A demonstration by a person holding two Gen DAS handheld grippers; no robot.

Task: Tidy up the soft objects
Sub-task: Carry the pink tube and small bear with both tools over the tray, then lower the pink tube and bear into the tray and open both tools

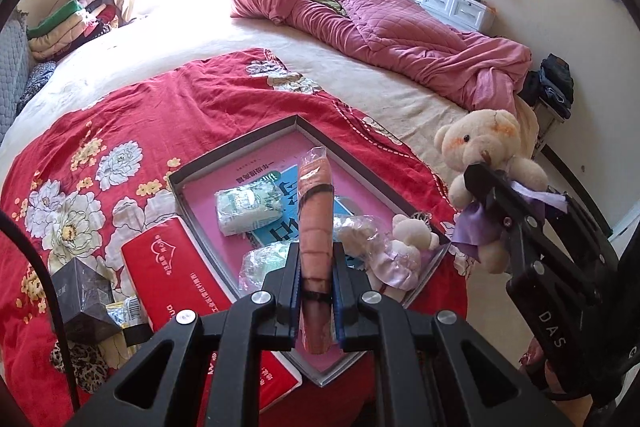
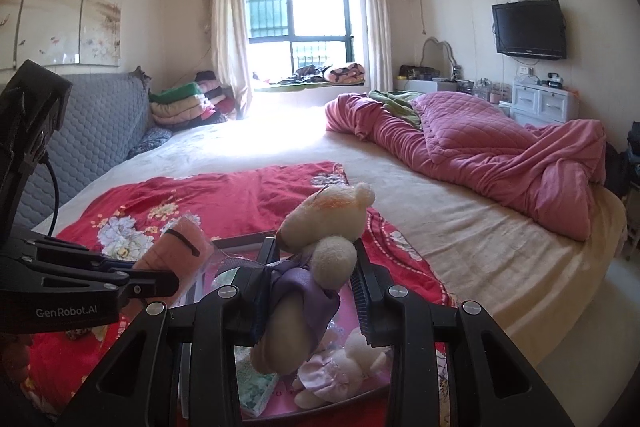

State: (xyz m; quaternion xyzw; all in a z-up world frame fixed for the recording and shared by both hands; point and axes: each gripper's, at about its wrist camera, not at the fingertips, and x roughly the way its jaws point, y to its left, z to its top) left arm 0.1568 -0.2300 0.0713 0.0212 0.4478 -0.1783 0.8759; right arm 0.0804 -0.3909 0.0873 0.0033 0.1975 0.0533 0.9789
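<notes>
My left gripper is shut on a long pink wrapped plush roll, held above a shallow grey-rimmed box with a pink floor. My right gripper is shut on a cream teddy bear in a purple dress; the bear also shows in the left wrist view, held above the box's right edge. In the box lie a green-white tissue pack, a bagged plush and a small bear in a pink dress. The roll shows in the right wrist view.
The box sits on a red flowered cloth spread on a large bed. A red tissue pack and a dark box lie left of it. A pink quilt is bunched at the far right. Folded blankets are stacked far left.
</notes>
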